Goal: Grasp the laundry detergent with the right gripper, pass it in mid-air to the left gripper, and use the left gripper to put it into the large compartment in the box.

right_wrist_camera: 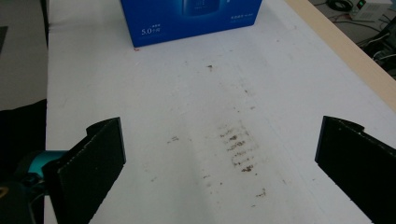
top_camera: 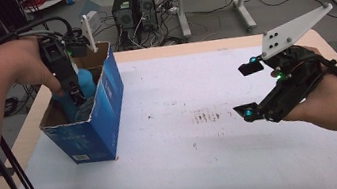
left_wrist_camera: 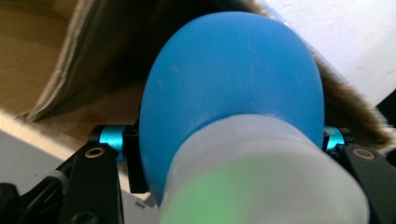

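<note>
- left tongs (top_camera: 75,95), reaching down into the open blue carton (top_camera: 104,119) at the counter's left side, are closed on a blue bottle (left_wrist_camera: 233,88); in the left gripper view its rounded body sits between the two jaws with the pale cap (left_wrist_camera: 266,182) nearest the camera.
- the bottle (top_camera: 85,84) lies inside the carton, its upper part level with the torn brown rim; whether it rests on the carton floor cannot be told.
- right tongs (top_camera: 250,90) hover wide apart and empty over the white counter (top_camera: 193,171), well apart from the carton; the right gripper view shows both jaws spread above a patch of brown marks (right_wrist_camera: 236,144).
- risk 1, slip: the jaws bear on a smooth, curved surface, so the bottle could likely rotate or slide out if the grip sits off its widest line.
- risk 2, snag: the carton mouth is narrow and its cardboard flaps (left_wrist_camera: 84,60) stand close beside the bottle; a tilted lift or lowering could catch a flap and drag the bottle from the grip.
- risk 3, carton shift: nothing steadies the carton, so a sideways pull from the left hand (top_camera: 25,63) could probably tip it or skid it toward the near counter edge.
- risk 4, crowding: another object seems to lie in the carton beside the bottle, too dim to identify; contact with it could jam the movement.
</note>
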The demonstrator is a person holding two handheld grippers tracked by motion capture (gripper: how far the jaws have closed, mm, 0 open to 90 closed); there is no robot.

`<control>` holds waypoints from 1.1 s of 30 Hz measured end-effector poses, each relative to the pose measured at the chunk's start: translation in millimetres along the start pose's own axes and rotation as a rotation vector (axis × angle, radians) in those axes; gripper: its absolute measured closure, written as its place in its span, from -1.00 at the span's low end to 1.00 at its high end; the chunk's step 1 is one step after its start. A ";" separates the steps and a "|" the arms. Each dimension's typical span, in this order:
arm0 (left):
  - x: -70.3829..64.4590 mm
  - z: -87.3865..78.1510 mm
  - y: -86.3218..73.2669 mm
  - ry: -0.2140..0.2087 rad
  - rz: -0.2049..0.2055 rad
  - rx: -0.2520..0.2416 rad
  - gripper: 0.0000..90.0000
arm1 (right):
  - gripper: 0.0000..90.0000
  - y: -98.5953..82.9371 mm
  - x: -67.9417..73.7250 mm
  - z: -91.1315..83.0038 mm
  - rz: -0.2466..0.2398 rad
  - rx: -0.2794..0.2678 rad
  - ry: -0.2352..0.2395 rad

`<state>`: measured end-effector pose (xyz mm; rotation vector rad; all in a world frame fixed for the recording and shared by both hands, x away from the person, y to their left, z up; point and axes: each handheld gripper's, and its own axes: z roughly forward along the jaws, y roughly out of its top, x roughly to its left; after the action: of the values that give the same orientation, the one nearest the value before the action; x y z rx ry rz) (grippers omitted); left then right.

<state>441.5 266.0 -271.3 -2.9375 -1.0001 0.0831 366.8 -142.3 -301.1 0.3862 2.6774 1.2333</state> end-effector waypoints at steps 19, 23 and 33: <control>10.8 23.2 2.2 -0.041 0.004 0.004 -0.19 | -0.99 1.4 -0.9 5.3 0.009 0.015 -0.004; 8.8 11.8 0.3 -0.011 -0.014 -0.008 -0.31 | -0.99 1.6 -0.1 4.4 0.006 0.013 -0.001; 2.8 -16.3 -2.1 0.033 -0.027 -0.020 -0.43 | -0.98 0.2 0.0 -1.4 0.007 0.000 -0.001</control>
<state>443.5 269.1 -255.0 -2.9323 -1.0425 0.0237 366.5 -143.2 -300.0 0.3958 2.6778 1.2341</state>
